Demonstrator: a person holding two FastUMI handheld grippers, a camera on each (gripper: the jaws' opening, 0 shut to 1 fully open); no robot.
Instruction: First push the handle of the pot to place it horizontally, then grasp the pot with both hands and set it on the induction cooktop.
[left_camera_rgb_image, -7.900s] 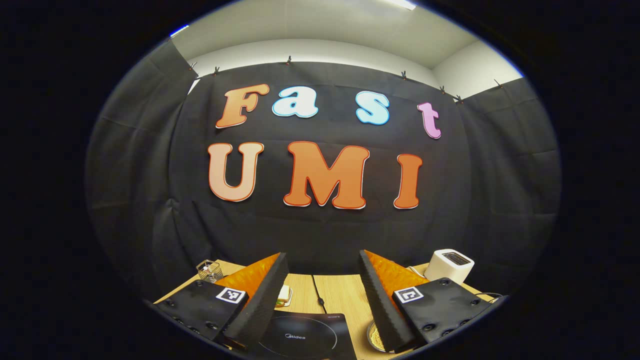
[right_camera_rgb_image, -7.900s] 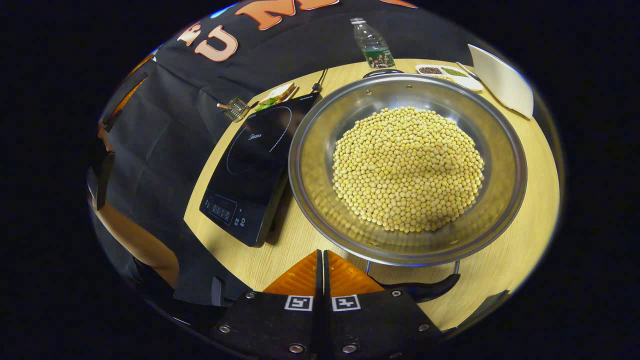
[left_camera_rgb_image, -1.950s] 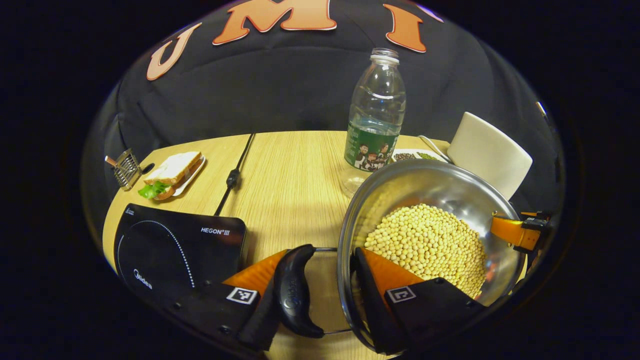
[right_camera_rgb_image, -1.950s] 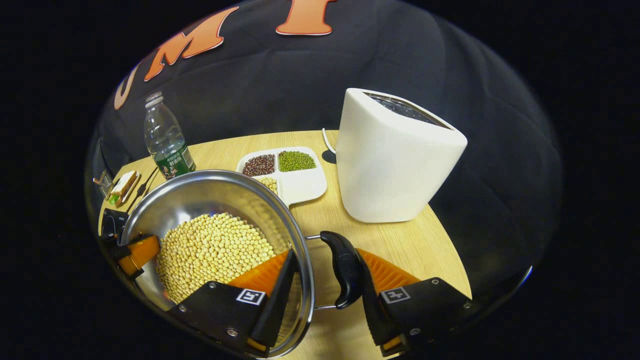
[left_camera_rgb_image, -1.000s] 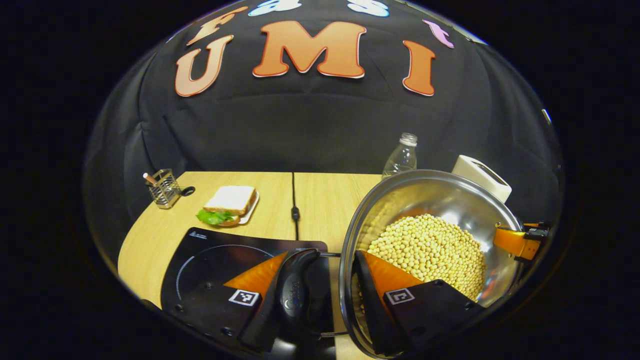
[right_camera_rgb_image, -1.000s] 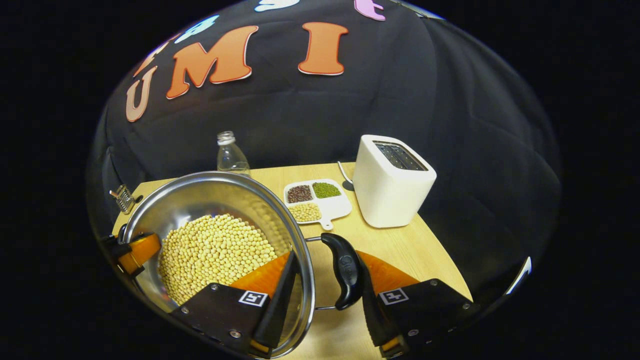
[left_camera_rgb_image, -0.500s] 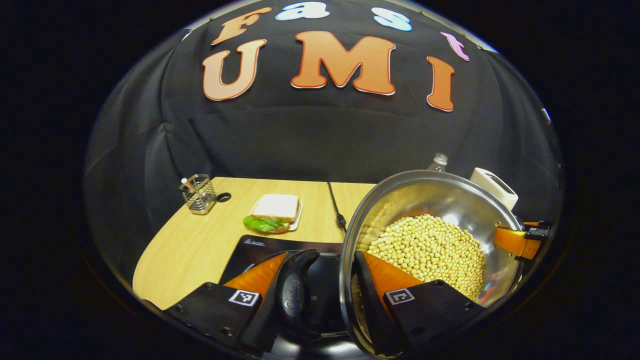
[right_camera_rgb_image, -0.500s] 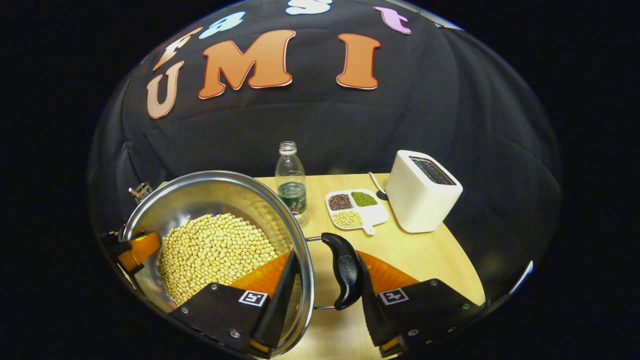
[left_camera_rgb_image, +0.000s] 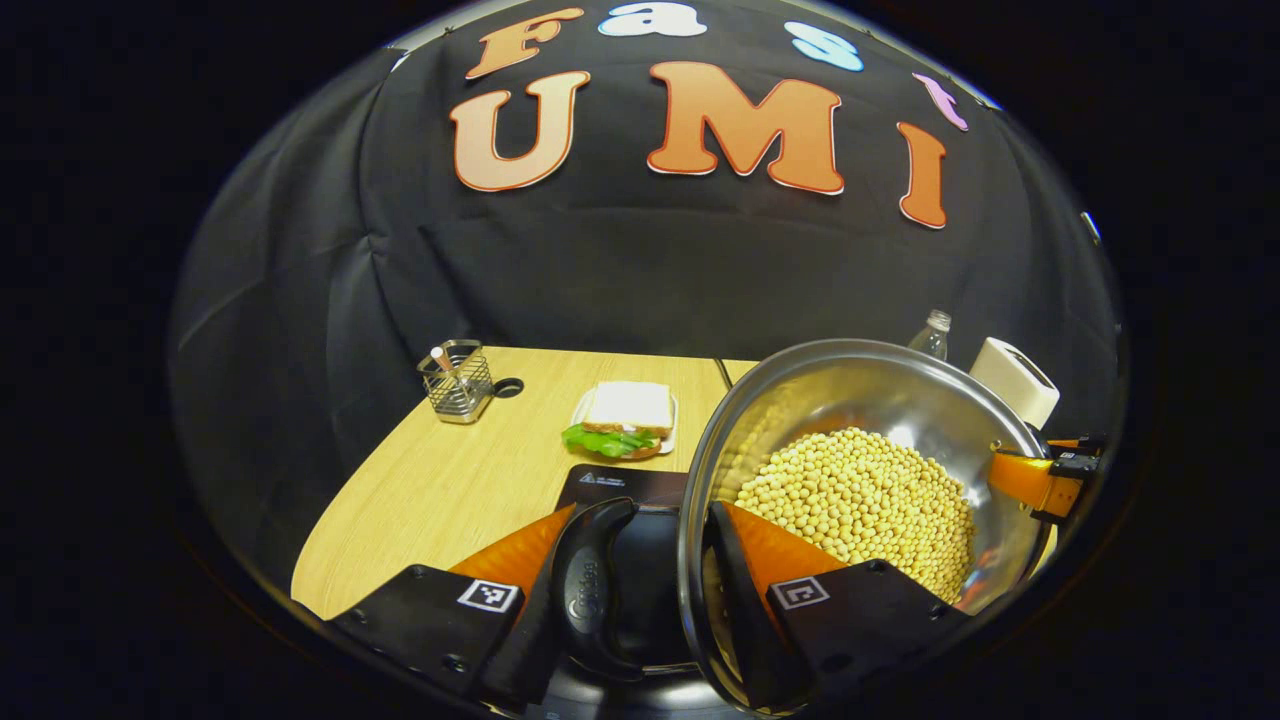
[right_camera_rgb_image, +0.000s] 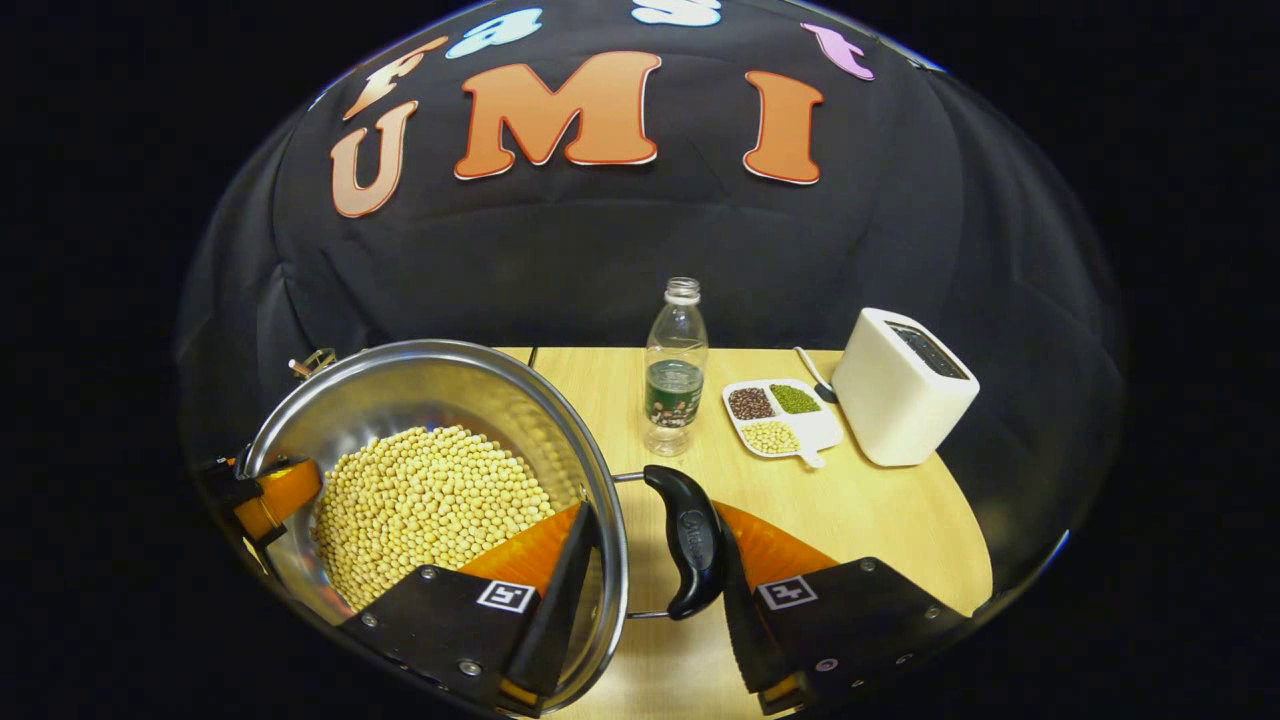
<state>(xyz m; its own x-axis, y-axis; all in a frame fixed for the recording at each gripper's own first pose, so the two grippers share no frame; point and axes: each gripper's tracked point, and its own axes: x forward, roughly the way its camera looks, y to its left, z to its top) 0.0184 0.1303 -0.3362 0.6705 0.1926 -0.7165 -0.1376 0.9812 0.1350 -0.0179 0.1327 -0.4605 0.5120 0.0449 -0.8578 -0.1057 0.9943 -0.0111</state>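
Observation:
A steel pot (left_camera_rgb_image: 850, 390) full of soybeans (left_camera_rgb_image: 860, 500) hangs between both grippers, held by its two black side handles. My left gripper (left_camera_rgb_image: 640, 515) is shut across the left handle (left_camera_rgb_image: 585, 590) and the rim, one finger outside the handle and one inside the pot. Beneath that handle lies the black induction cooktop (left_camera_rgb_image: 625, 485). In the right gripper view, my right gripper (right_camera_rgb_image: 655, 515) is shut the same way on the other handle (right_camera_rgb_image: 690, 540) and the pot (right_camera_rgb_image: 420, 390) rim. Each view shows the other gripper across the pot: the right gripper (left_camera_rgb_image: 1040, 480) and the left gripper (right_camera_rgb_image: 265, 495).
On the wooden table (left_camera_rgb_image: 450, 480), a wire utensil holder (left_camera_rgb_image: 455, 380) and a sandwich on a plate (left_camera_rgb_image: 622, 420) sit behind the cooktop. To the right stand a water bottle (right_camera_rgb_image: 675, 370), a divided dish of beans (right_camera_rgb_image: 782, 415) and a white toaster (right_camera_rgb_image: 905, 385).
Both grippers have carried the pot leftward over the cooktop. The bottle, dish and toaster have slid right in the views. Both grips stay the same.

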